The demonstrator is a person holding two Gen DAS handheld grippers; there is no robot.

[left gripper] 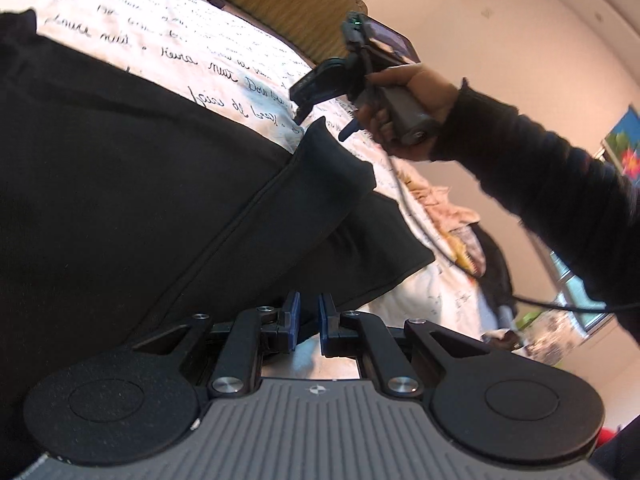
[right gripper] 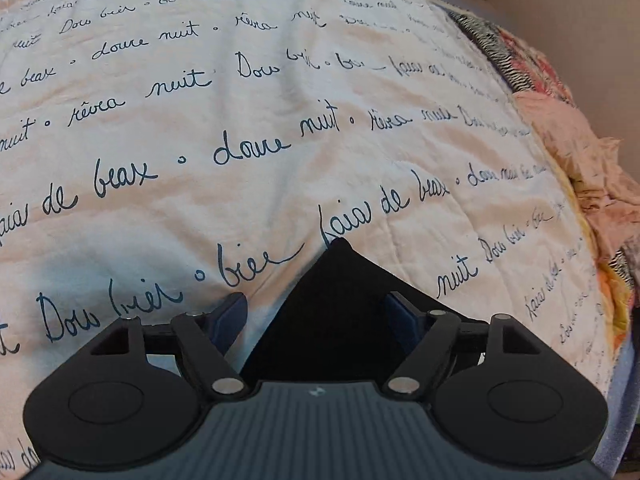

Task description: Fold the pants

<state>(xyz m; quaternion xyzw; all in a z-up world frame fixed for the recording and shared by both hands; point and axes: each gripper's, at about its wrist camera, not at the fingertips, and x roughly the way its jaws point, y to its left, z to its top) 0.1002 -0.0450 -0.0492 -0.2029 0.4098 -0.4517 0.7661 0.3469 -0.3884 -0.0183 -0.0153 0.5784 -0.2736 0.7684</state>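
Note:
Black pants [left gripper: 140,168] lie spread on a white quilt [right gripper: 200,120] printed with dark script. In the left wrist view my left gripper [left gripper: 308,320] sits low at the pants' near edge. Its blue pads [left gripper: 295,320] stand a narrow gap apart, and I cannot tell whether they pinch the cloth. A person's hand [left gripper: 404,112] holds my right gripper [left gripper: 324,124] over a raised corner of the pants [left gripper: 324,148]. In the right wrist view that black corner [right gripper: 340,292] lies between the wide-open jaws of the right gripper [right gripper: 318,314], and the left pad is clear of it.
A tan headboard cushion [left gripper: 280,0] rises behind the bed. A pile of patterned and peach clothes [right gripper: 568,152] lines the bed's right edge. A cable [left gripper: 420,220] trails from the right gripper across the quilt. A dark sleeve [left gripper: 540,184] reaches in from the right.

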